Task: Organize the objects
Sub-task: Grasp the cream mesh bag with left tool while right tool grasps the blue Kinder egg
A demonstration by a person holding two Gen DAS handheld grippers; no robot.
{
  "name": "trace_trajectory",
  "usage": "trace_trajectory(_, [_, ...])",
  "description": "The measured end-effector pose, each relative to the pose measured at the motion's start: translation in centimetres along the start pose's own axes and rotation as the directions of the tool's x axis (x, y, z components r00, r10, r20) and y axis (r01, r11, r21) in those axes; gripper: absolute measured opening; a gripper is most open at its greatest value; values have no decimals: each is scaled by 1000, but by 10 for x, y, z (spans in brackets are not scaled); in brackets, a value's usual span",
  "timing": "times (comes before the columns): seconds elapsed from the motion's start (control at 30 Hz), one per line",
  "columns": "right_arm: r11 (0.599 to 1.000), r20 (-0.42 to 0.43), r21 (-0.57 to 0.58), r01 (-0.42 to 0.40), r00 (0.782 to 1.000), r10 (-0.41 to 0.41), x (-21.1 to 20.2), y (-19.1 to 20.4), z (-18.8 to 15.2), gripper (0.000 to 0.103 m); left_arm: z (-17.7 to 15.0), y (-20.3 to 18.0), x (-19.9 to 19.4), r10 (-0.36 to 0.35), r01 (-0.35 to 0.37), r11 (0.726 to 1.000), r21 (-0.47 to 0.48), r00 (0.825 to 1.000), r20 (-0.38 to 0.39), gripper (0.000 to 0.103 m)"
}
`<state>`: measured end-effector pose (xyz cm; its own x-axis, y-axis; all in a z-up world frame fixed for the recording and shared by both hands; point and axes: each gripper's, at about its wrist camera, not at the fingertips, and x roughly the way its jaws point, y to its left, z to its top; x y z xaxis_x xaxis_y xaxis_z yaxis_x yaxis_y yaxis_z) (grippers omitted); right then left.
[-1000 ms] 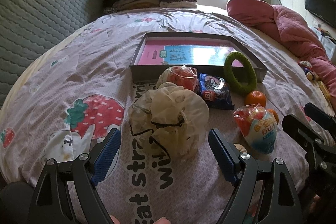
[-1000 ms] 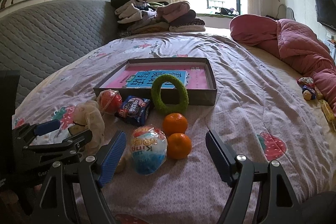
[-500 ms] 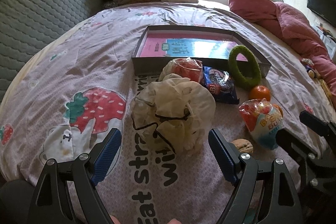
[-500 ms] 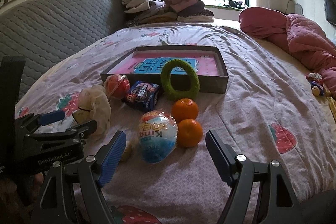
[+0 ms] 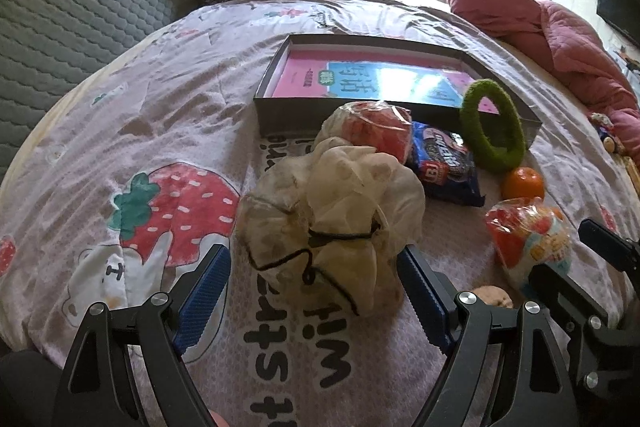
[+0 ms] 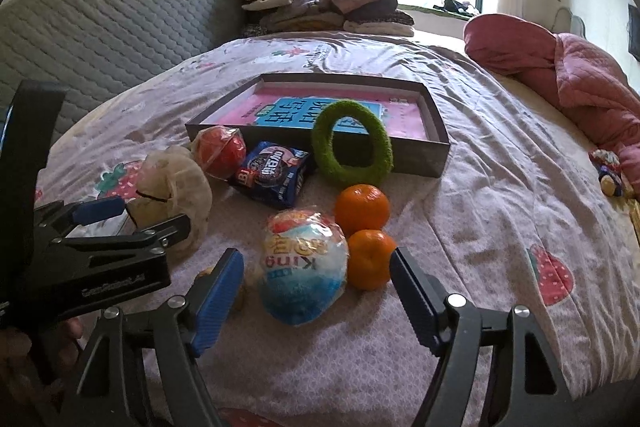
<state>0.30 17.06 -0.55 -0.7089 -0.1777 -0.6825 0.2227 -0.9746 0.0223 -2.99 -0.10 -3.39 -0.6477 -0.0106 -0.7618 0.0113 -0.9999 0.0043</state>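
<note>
Left gripper (image 5: 314, 291) is held spread wide around the near part of the cream mesh bundle (image 5: 332, 219), its blue pads on either side with nothing yet pressed. Right gripper (image 6: 316, 291) is seen with its jaws closing, the foil-wrapped egg toy (image 6: 302, 267) and the nearer orange (image 6: 370, 257) lying between them, untouched by the pads.

Little of the task appears done: the grey box (image 6: 436, 147) holds only a pink and blue sheet. Left to be gathered, from left to right on the bedspread (image 6: 500, 187), are the mesh bundle, a red wrapped ball (image 6: 220, 153), a blue biscuit packet (image 6: 274, 173), the egg toy, a green ring (image 6: 352, 147) leaning on the box wall, and two oranges, the farther one (image 6: 362, 209) behind.

Open room is judged ample to the right of the oranges. To the left the two grippers stand close together, so crowding is likely there. A small brown item (image 5: 492, 297) lies between them.
</note>
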Motion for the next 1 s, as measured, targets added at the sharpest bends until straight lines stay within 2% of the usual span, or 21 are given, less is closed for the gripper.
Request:
trace_trajectory(0.13, [1000, -24, -15, 6, 1000, -7, 9, 2, 4, 63, 3, 0, 8, 6, -6, 1000, -3, 1000, -12, 86])
trace_trajectory(0.53, [994, -55, -109, 25, 998, -31, 24, 20, 3, 57, 12, -3, 24, -21, 22, 1000, 9, 999, -41, 86])
trace_trajectory(0.83, [994, -73, -110, -25, 997, 17, 29, 20, 7, 53, 18, 0, 40, -68, 67, 998, -8, 994, -88, 85])
trace_trajectory(0.93, [995, -79, -82, -62, 995, 56, 27, 15, 6, 53, 18, 2, 39, -81, 81, 997, -12, 993, -90, 80])
trace_trajectory(1.0, [994, -78, -58, -87, 993, 83, 25, 12, 6, 53, 19, 2, 37, -97, 95, 995, -19, 992, -87, 69])
